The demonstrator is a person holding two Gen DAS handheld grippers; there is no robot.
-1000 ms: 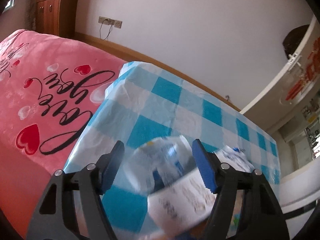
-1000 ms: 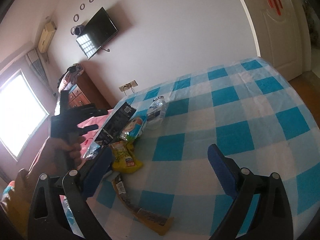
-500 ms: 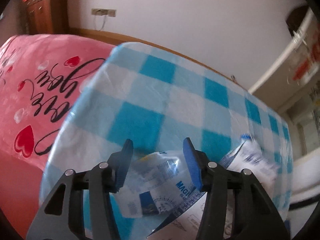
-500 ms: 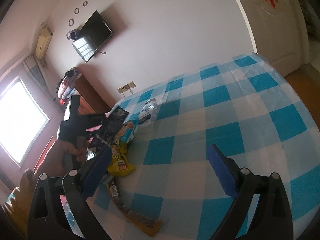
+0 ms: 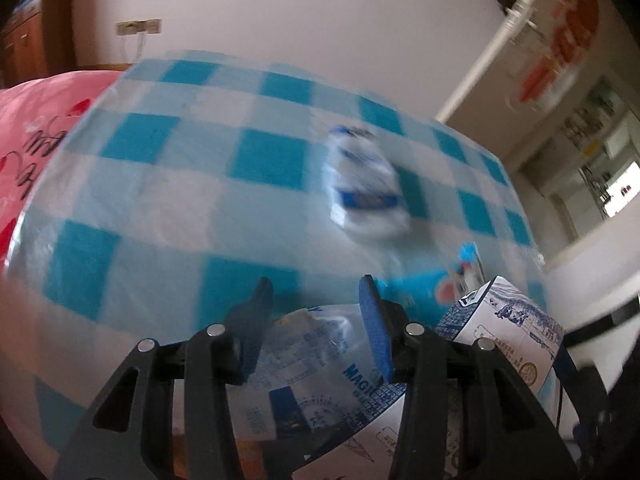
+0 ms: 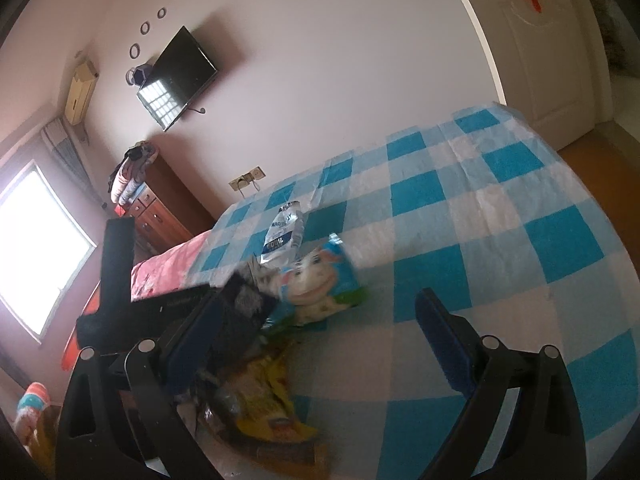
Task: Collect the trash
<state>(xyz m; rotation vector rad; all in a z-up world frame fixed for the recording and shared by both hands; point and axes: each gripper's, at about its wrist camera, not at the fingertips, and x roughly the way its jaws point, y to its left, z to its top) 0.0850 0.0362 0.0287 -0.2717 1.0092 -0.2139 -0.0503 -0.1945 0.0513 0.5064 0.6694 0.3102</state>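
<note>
The left hand-held gripper (image 5: 316, 312) has its blue pads pressed against a crumpled clear plastic wrapper (image 5: 316, 360) with blue print, gripping it low at 6 o'clock in the left wrist view. A blue-and-white printed carton (image 5: 508, 340) lies just beside the wrapper at 4 o'clock. Farther out at 1 o'clock, a blurred blue-and-white packet (image 5: 364, 184) lies apart from the others on the blue-checked cloth (image 5: 168, 200) that covers the counter. The cloth's left edge curves down from 11 to 8 o'clock against a pink blanket (image 5: 36, 120); from the gripper toward 10 o'clock only bare checks show.

In the right wrist view the right hand-held gripper (image 6: 320, 320) stands wide open and holds nothing. The trash clusters at its left finger: a silver-and-blue pouch (image 6: 282, 232) at 12 o'clock, a cartoon-printed blue packet (image 6: 320, 280) just below it, a dark wrapper (image 6: 246, 300) touching that packet's left side, and yellow wrappers (image 6: 268, 400) at 7 o'clock near the cloth's near edge. From 1 round to 4 o'clock only checked cloth shows, out to its far edge before a white door (image 6: 548, 52). The left gripper's black body (image 6: 120, 280) rises at 9 o'clock over the cloth's left edge, in front of a wooden dresser (image 6: 160, 208).
</note>
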